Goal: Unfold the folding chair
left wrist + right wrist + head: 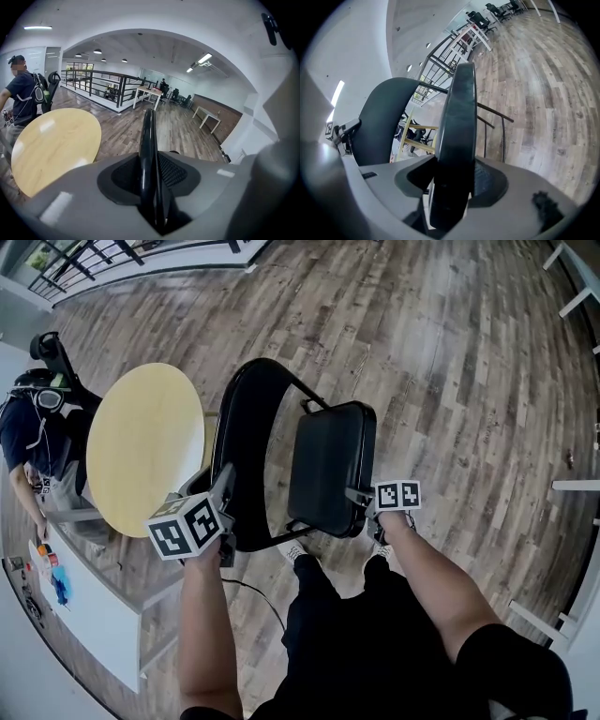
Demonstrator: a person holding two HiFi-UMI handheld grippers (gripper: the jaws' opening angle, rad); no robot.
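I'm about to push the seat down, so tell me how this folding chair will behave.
Probably stiff: the folding chair has a black tube frame and a padded seat. Pushed, the seat would likely swing on its pivot, not flex. Half open, it may tip; the left gripper on the backrest and the right gripper on the seat steady it.

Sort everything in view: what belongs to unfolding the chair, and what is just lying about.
For the job: folding chair; left gripper and right gripper, both clamped on it.
Just lying about: round table; white desk; person; railing.
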